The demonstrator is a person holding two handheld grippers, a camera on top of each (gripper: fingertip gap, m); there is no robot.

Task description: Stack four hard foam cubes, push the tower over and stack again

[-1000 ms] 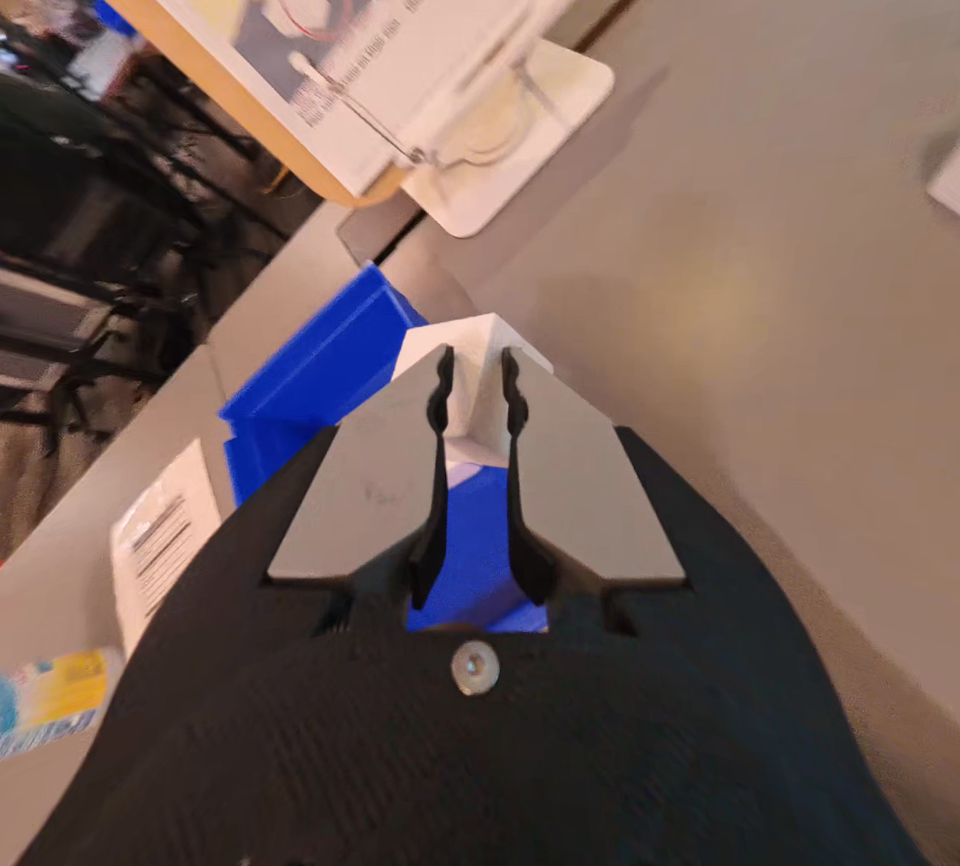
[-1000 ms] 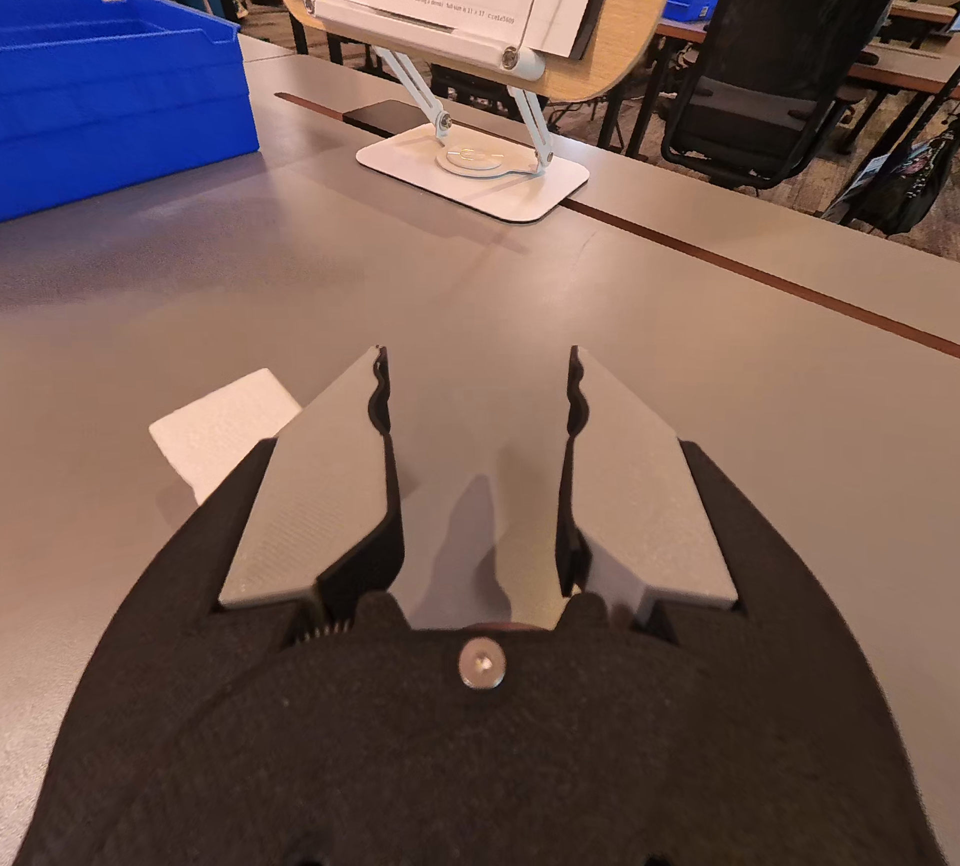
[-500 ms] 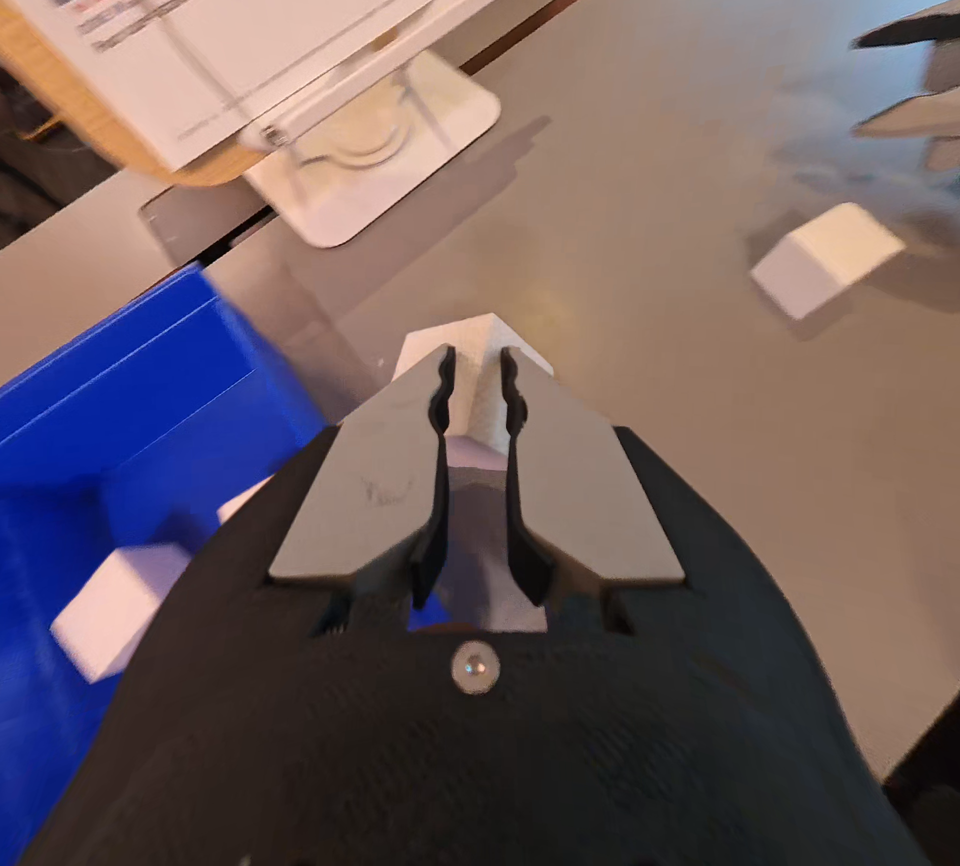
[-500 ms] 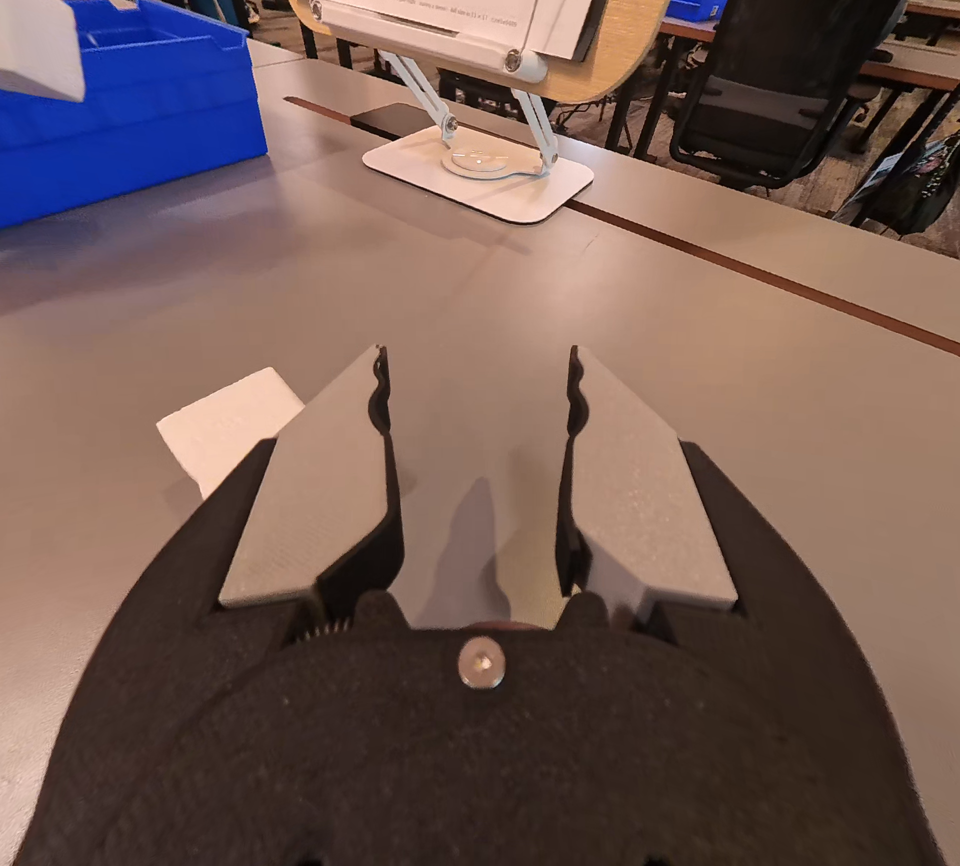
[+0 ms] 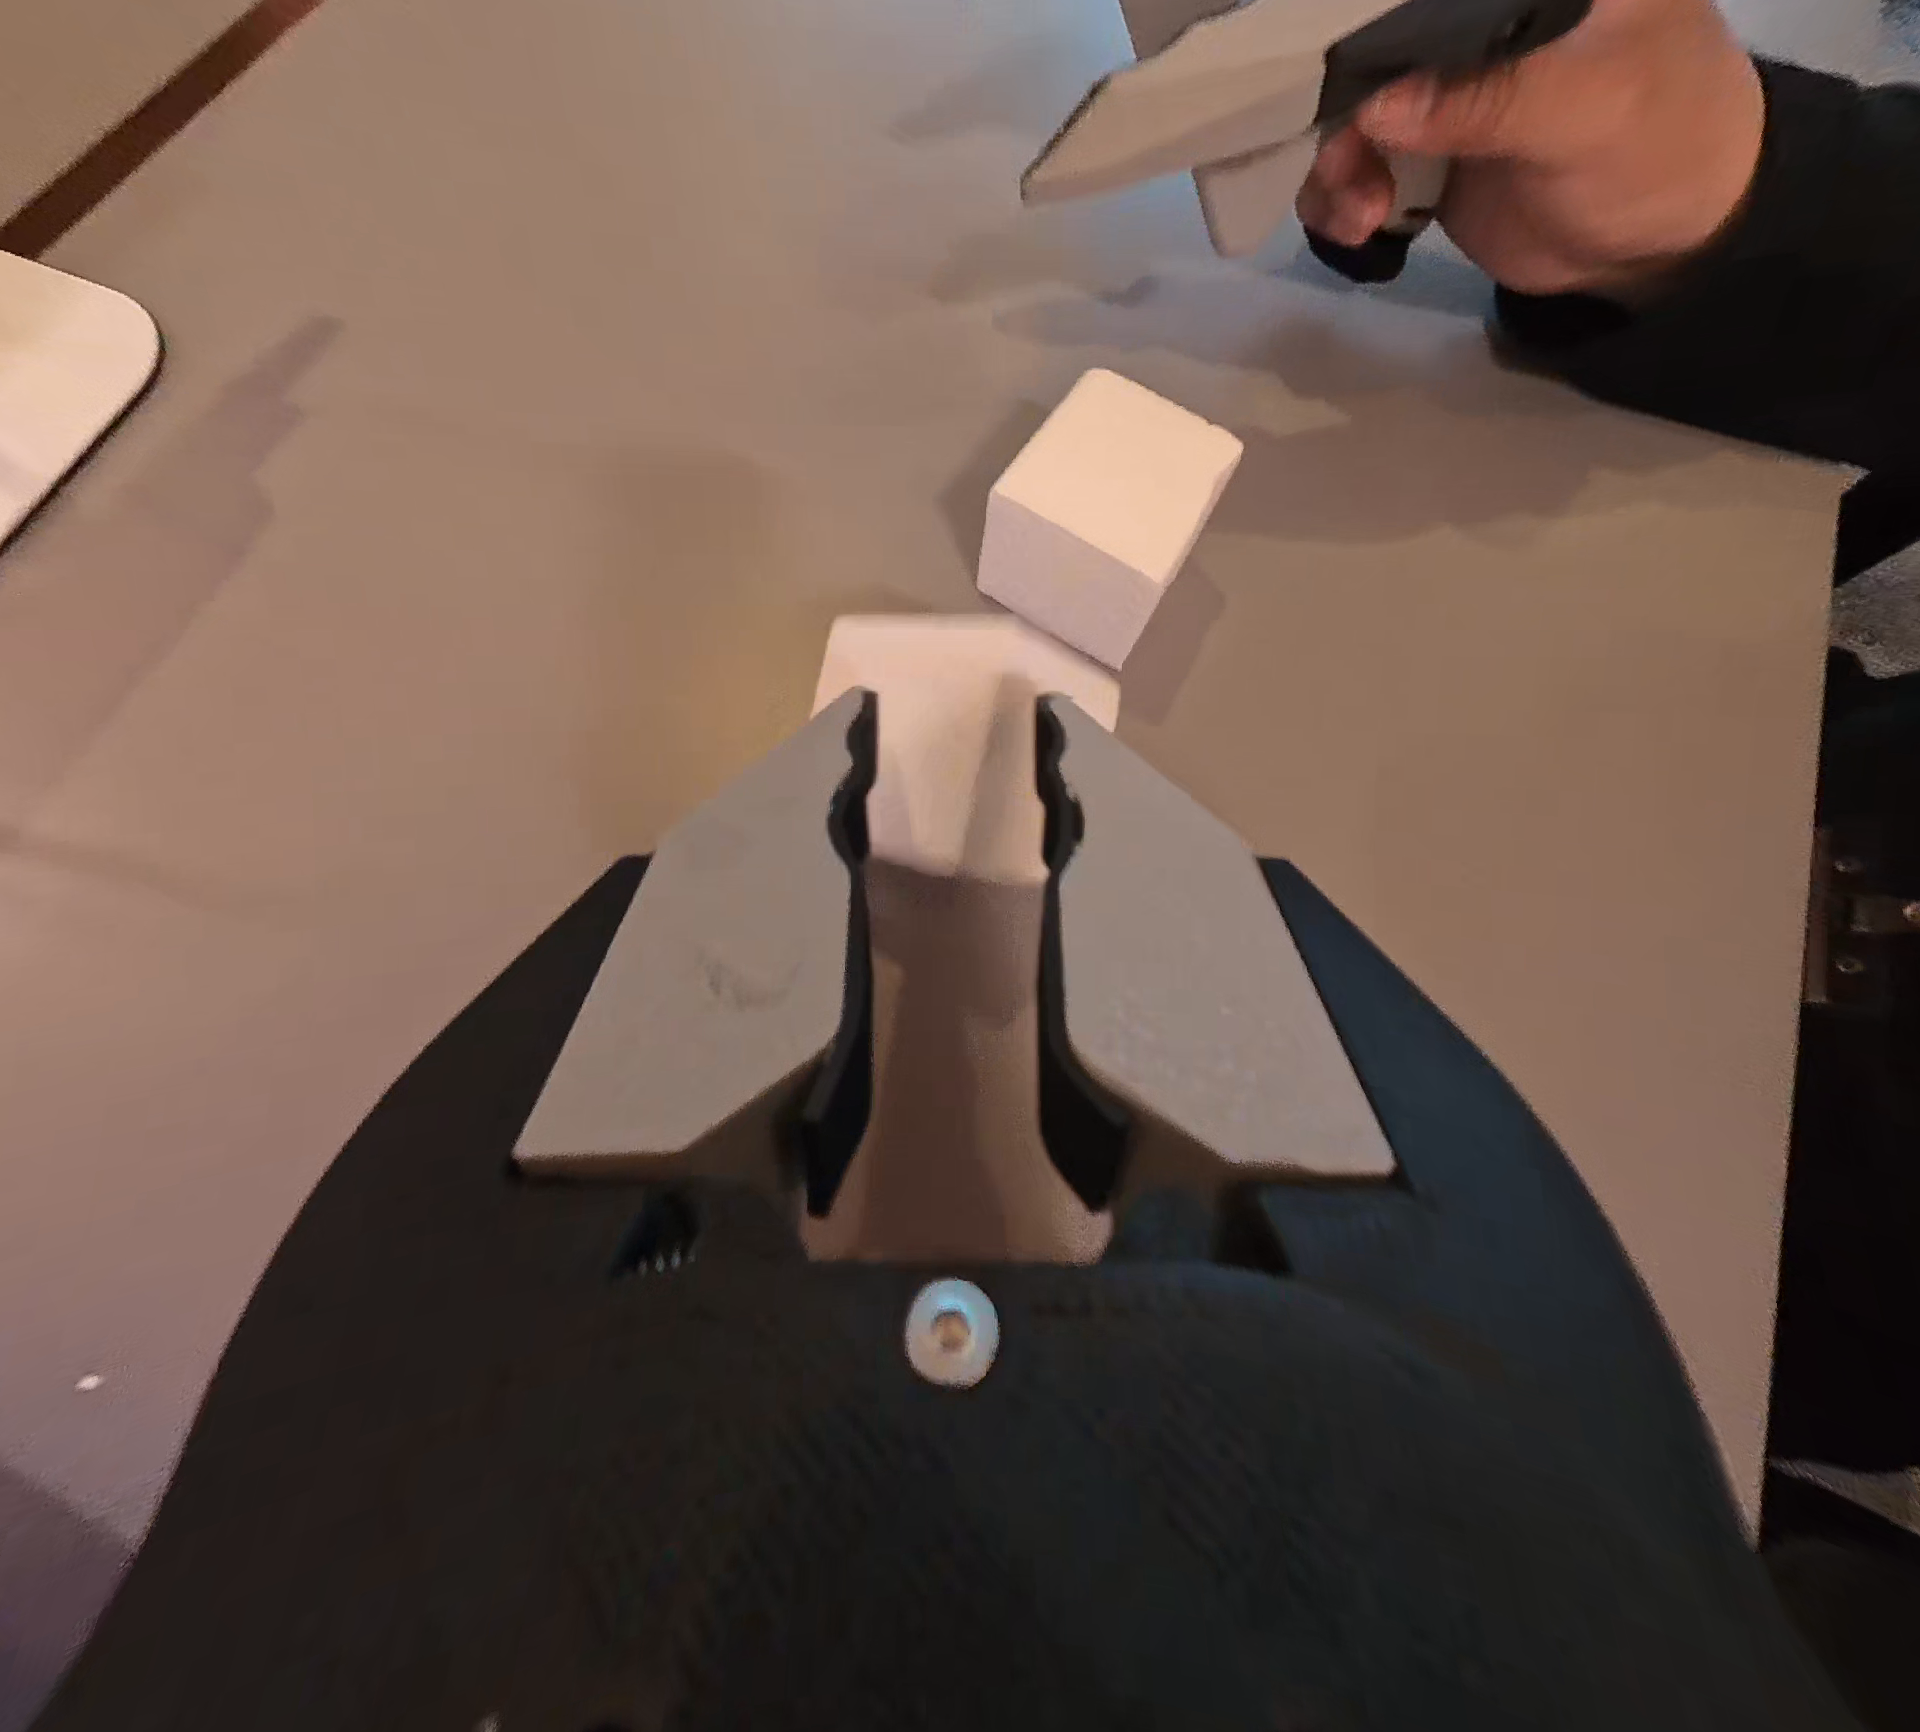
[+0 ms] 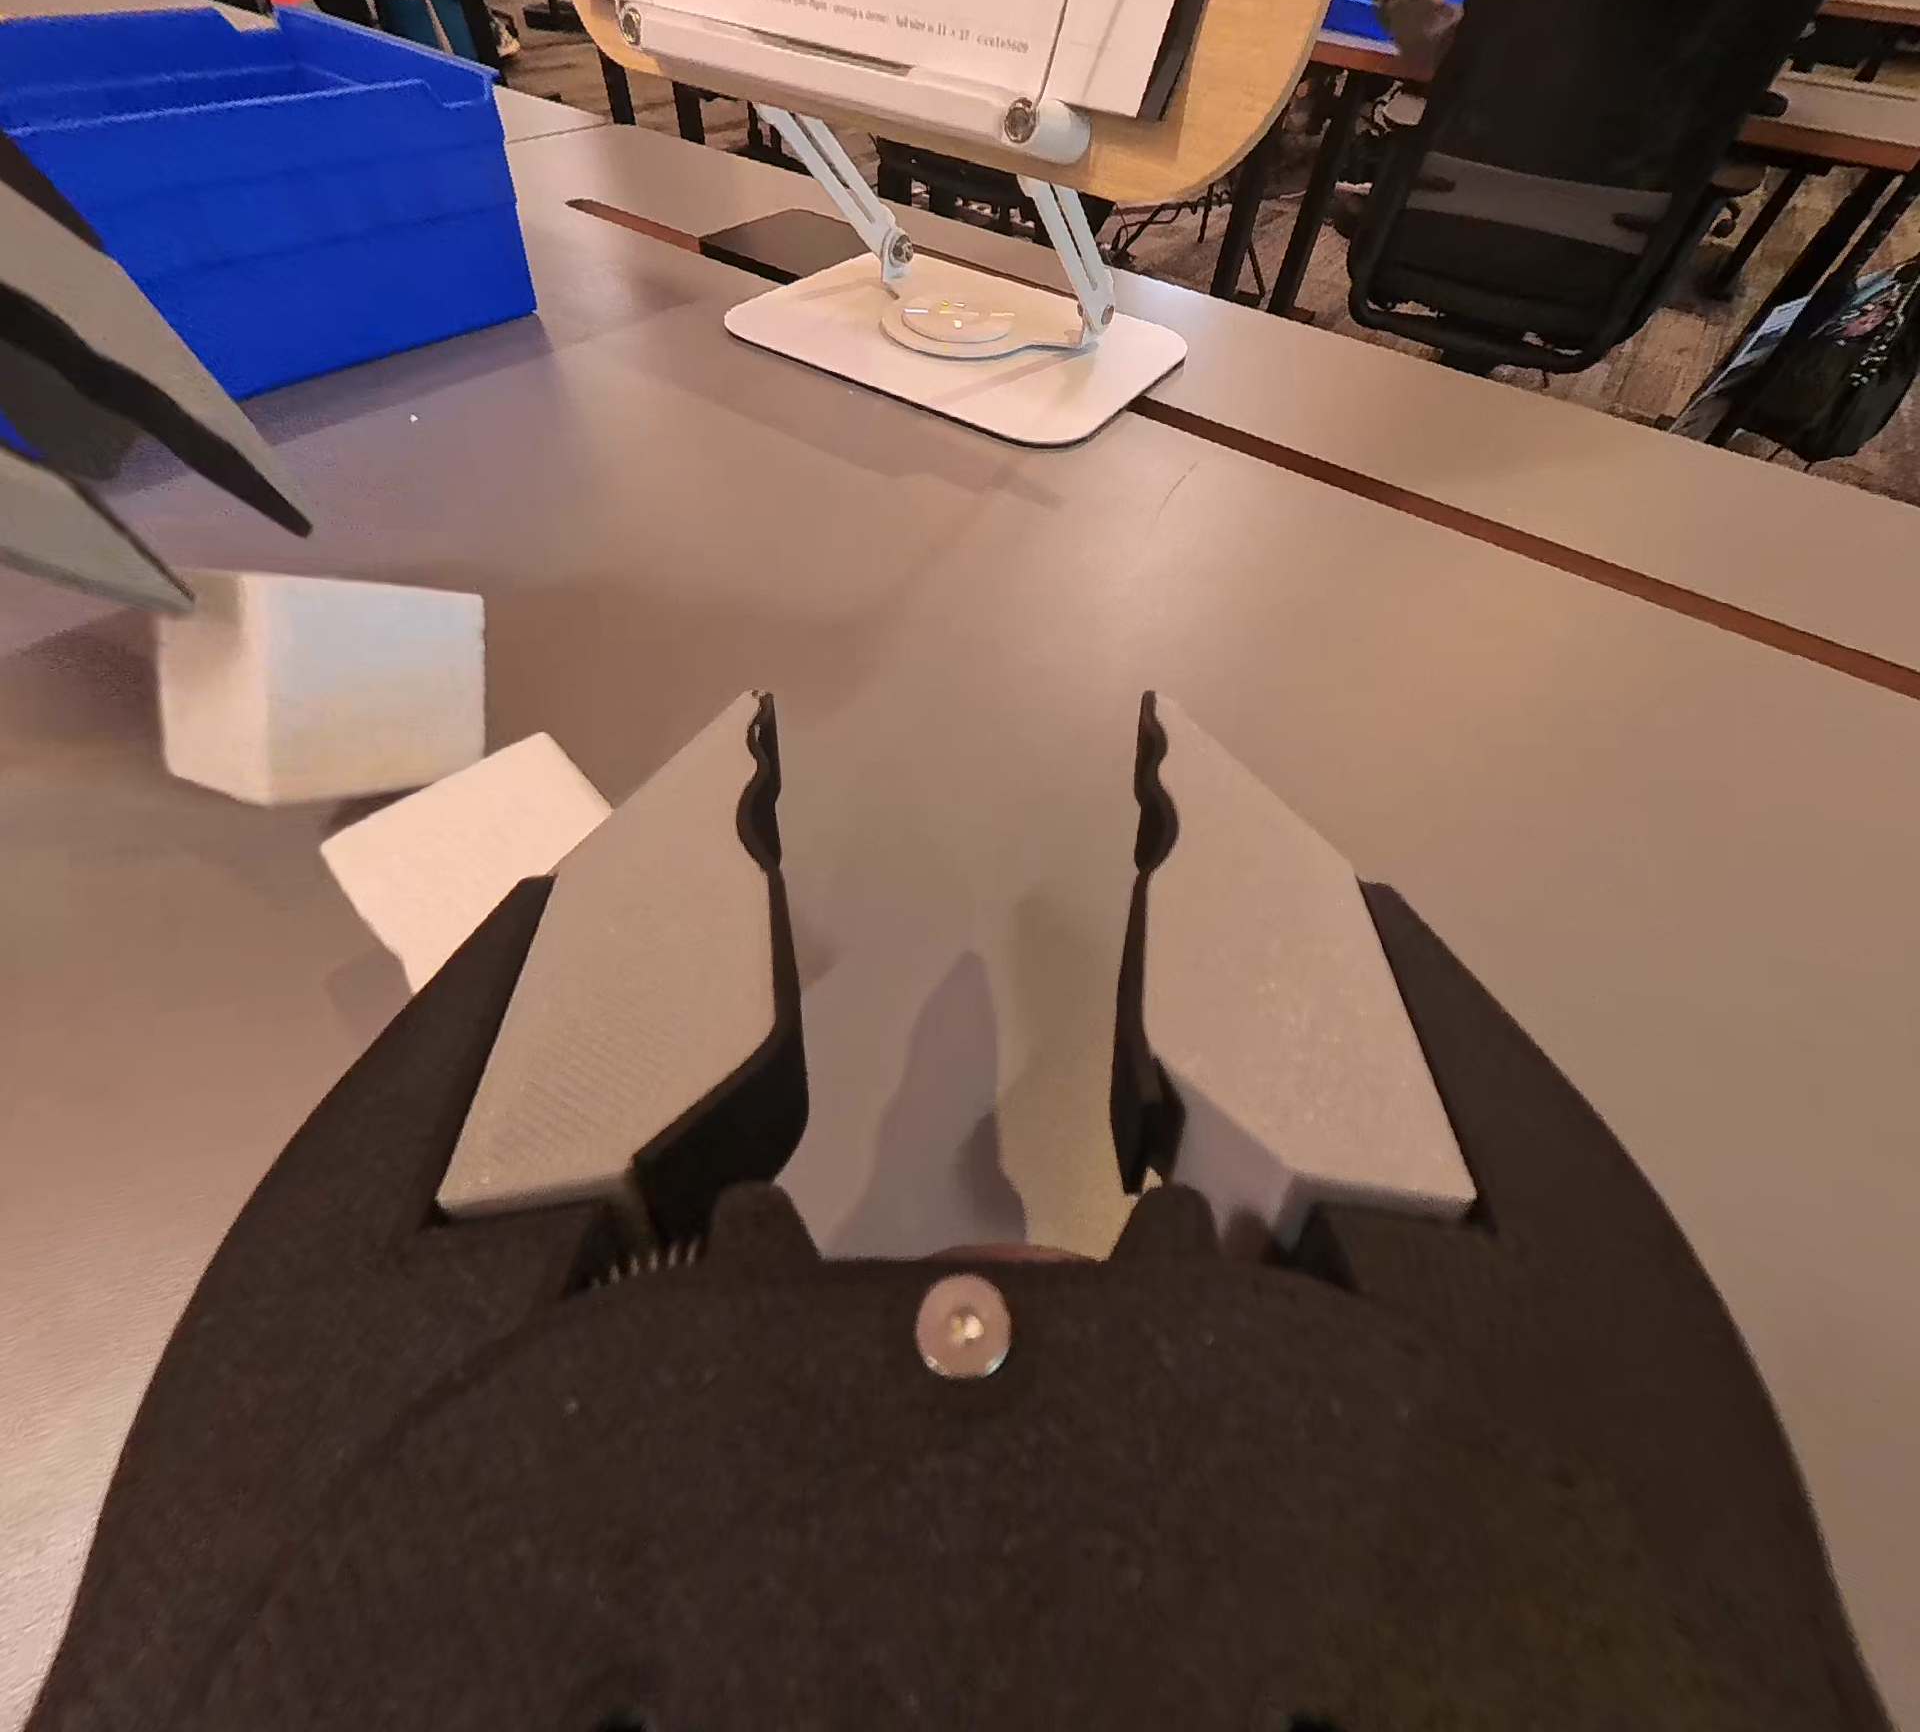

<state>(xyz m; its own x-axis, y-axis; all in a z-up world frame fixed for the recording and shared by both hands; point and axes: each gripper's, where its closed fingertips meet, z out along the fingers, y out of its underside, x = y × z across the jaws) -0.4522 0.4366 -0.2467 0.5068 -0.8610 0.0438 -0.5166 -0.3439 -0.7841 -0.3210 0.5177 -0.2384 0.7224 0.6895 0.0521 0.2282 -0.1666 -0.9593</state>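
Left wrist view: left gripper (image 5: 956,773), jaws closed on a white foam cube (image 5: 940,747) at frame centre, above the grey bench (image 5: 520,539). Second cube (image 5: 1107,513) rests on the bench just beyond. Right gripper (image 5: 1049,93), upper right, jaws apart, held by a hand (image 5: 1558,155). Right wrist view: right gripper (image 6: 954,726) jaws open, empty. Held cube (image 6: 322,695) mid-left, just above the second cube (image 6: 457,841). Blue bin (image 6: 291,207) upper left; document stand (image 6: 956,352) top centre.
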